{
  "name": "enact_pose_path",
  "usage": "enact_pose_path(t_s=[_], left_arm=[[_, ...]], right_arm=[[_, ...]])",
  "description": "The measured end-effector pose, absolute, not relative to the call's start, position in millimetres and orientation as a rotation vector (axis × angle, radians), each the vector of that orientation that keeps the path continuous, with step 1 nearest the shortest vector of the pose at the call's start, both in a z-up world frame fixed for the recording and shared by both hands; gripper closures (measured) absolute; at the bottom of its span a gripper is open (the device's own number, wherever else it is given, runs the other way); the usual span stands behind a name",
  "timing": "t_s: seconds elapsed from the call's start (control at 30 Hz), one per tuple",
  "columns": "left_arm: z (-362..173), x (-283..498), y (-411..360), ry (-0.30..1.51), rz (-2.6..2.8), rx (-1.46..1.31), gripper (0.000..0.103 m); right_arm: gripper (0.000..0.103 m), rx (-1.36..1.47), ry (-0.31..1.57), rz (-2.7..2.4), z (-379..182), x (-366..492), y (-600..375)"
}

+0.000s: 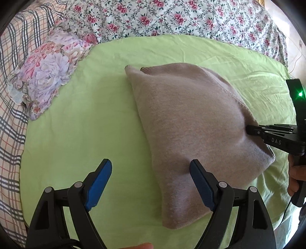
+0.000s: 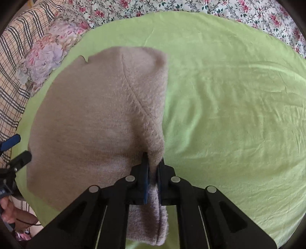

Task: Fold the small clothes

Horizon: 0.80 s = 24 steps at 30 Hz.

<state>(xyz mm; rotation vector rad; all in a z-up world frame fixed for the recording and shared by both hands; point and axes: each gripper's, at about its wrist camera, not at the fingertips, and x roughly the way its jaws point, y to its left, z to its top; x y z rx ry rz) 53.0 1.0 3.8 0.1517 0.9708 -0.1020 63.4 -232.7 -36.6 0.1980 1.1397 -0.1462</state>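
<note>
Covering flowered bedding [image 1: 172, 17], green sheet [image 2: 229, 95] under beige garment [image 2: 91, 118].

A light green sheet [image 1: 80, 122] lies spread over a bed, creased in shallow wrinkles and brightly lit by even daylight. Behind it runs a white quilt [image 1: 172, 19] printed with small pink roses and grey-green leaves, bunched along the sheet's far edge. To the left, a cushion [image 1: 47, 72] with large pink and lilac flowers and a frilled edge overlaps the sheet's corner. Under and beside the cushion sits a plaid cover [image 1: 13, 95] in cream, pink and dark grey lines. At far right, a pale surface shows past the quilt, too blurred to identify.
</note>
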Motion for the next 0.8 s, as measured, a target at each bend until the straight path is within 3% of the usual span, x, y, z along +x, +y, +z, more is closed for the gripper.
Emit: enact_pose_path(t_s=[0.03,0.07,0.1,0.33,0.53,0.8], left_arm=[[5,52,1,0.966,-0.105,0.153,0.019],[6,50,2,0.962,-0.107,0.154,0.019],[8,49,1,0.958,-0.108,0.155,0.019],[16,40,-3,0.926,-0.109,0.168,0.019],[20,31,0,0.918,-0.111,0.167,0.019],[15,14,7,0.933,-0.110,0.172,0.019]], right_arm=[[0.077,0.193,1.139,-0.161,-33,61,-232],[0.064,0.193,1.137,-0.165,-30,60,-231],[0.060,0.201,1.120,-0.153,-24,54,-231],[0.059,0.205,1.040,-0.065,7,29,-215],[0.048,0.227,1.002,0.006,15,19,-200],[0.045,0.207,1.016,0.060,10,2,-176]])
